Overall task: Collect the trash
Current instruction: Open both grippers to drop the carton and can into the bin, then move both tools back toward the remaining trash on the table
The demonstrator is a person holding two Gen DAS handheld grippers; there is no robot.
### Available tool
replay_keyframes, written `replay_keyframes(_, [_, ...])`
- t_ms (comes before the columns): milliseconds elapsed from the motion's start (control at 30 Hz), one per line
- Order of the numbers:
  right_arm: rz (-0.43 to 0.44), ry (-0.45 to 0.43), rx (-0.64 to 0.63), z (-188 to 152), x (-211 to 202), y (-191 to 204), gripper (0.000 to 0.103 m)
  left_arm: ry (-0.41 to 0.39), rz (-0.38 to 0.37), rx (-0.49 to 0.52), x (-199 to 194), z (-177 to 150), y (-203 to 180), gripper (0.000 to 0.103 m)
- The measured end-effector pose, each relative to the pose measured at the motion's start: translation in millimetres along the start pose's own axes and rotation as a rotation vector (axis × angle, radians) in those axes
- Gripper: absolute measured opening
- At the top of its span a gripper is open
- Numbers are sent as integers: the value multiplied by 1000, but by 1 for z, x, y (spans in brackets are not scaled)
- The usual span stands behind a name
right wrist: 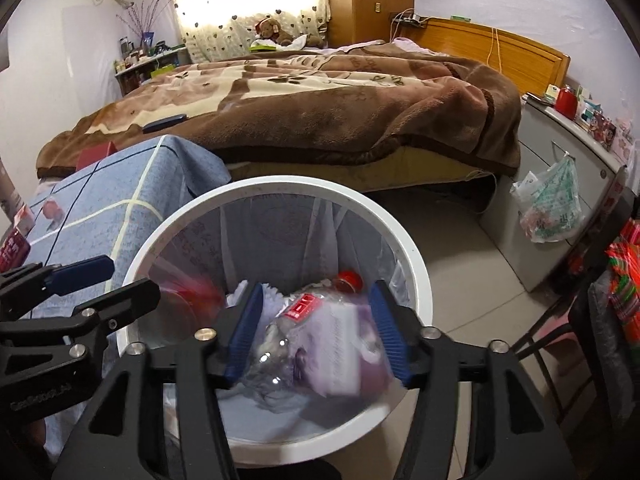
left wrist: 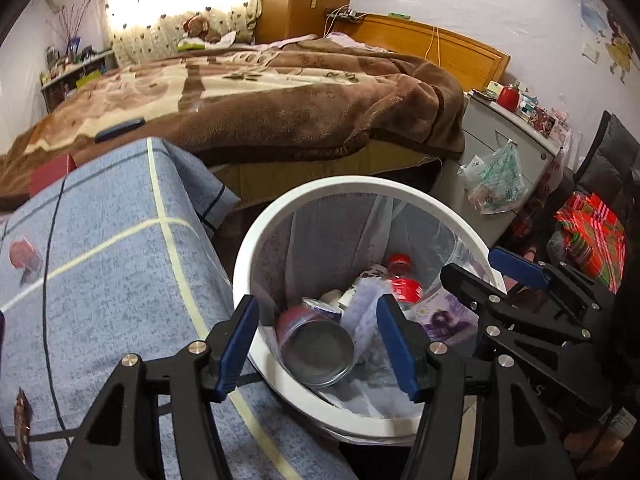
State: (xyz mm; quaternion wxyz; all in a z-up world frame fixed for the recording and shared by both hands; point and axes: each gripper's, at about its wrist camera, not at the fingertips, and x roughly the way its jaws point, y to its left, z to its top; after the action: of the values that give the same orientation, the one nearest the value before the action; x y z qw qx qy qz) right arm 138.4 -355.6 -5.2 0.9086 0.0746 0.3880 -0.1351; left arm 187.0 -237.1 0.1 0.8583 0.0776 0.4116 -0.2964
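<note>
One bed (right wrist: 304, 108) fills the back of the room under a brown blanket (left wrist: 280, 96), with one wooden headboard (right wrist: 516, 56) behind it. One table covered in a blue checked cloth (left wrist: 104, 248) stands at my left. One white round waste bin (left wrist: 256, 240), lined with a clear bag, sits just beside that table, below both tools.

Two grippers are mine to report. My left gripper (left wrist: 318, 344) hangs over the bin with its blue pads apart, touching nothing; a red can (left wrist: 316, 344) with a silver end shows blurred between them, inside the bin. My right gripper (right wrist: 316, 332) also stands wide over the bin, and a clear plastic bottle with a red label (right wrist: 288, 332) sits blurred between its pads, free of both.

Inside the bin I count one further red-capped bottle (left wrist: 404, 276) and one purple printed paper (left wrist: 444, 316); the rest is a pale jumble I cannot sort. One plastic bag (right wrist: 552, 208) hangs from the grey cabinet (right wrist: 560, 168), whose right side is cut off.
</note>
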Motion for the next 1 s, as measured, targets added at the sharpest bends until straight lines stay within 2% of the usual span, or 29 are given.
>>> replay_keyframes(300, [7, -30, 38, -1, -9, -4, 58, -8, -15, -25, -9, -1, 7, 64])
replay_keyframes(733, [36, -71, 52, 2, -22, 12, 58, -76, 21, -62, -45, -11, 33, 64])
replay_keyframes(1000, [77, -89, 11, 0, -29, 37, 58, -107, 76, -98, -68, -29, 61, 64])
